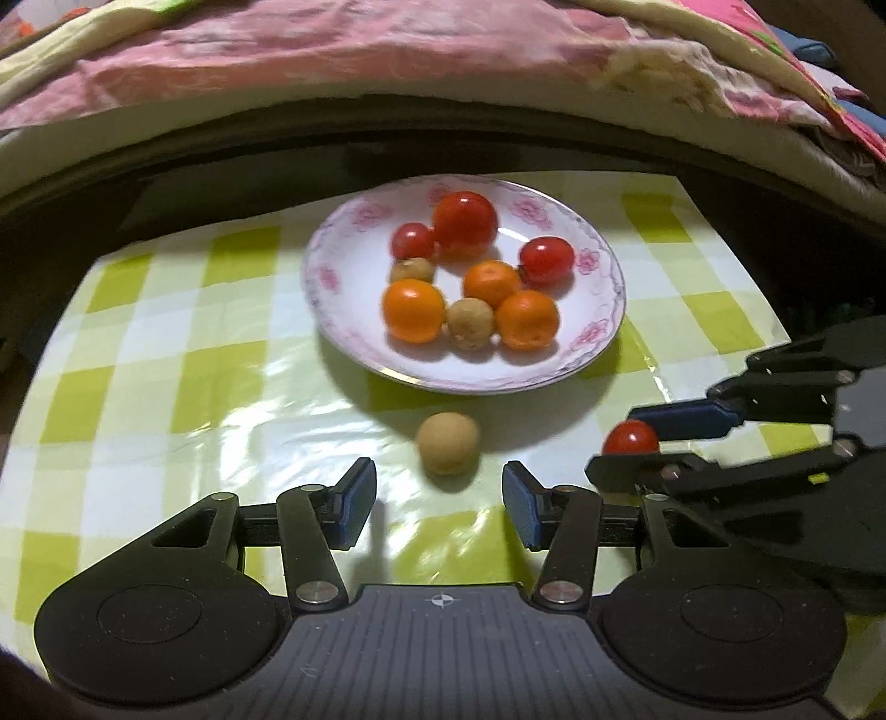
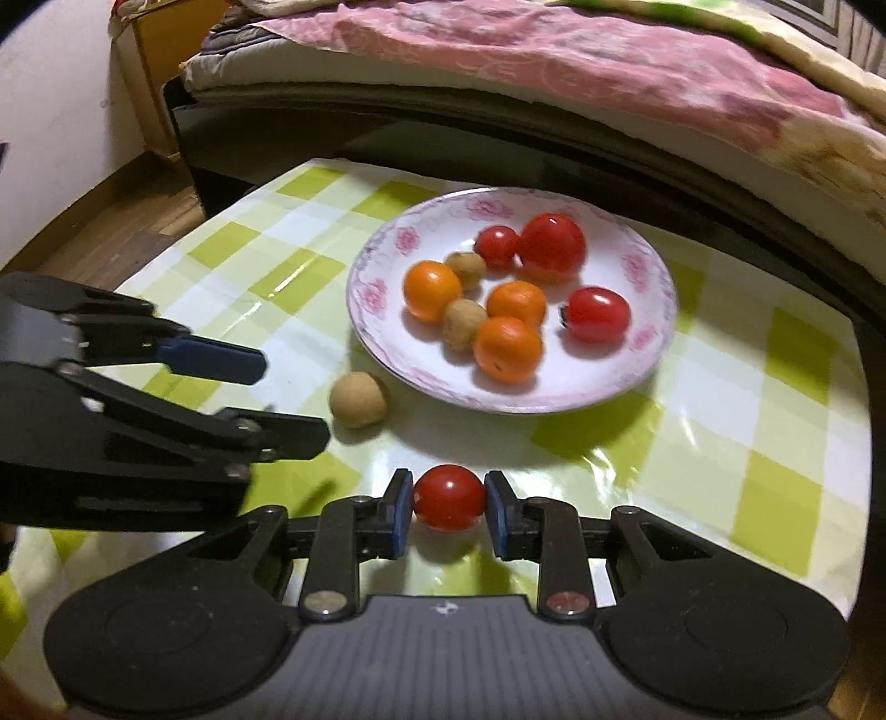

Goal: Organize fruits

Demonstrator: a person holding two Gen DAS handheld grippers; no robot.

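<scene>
A white plate with pink flowers (image 1: pixel 343 266) (image 2: pixel 382 332) holds three red tomatoes, three oranges and two small brown longans. One loose brown longan (image 1: pixel 447 451) (image 2: pixel 358 400) lies on the checked cloth just in front of the plate. My left gripper (image 1: pixel 440 501) (image 2: pixel 293 399) stands open just short of that longan, nothing between its pads. My right gripper (image 2: pixel 448 512) (image 1: pixel 637 443) is shut on a small red tomato (image 2: pixel 449 497) (image 1: pixel 631 437), low over the cloth to the right of the loose longan.
The green-and-white checked cloth (image 1: pixel 166 354) (image 2: pixel 747 443) covers a small table. A bed with pink bedding (image 1: pixel 332 50) (image 2: pixel 554 55) runs along its far side, with a dark bed frame (image 2: pixel 232 149) close behind. Wooden floor (image 2: pixel 99 221) shows at the left.
</scene>
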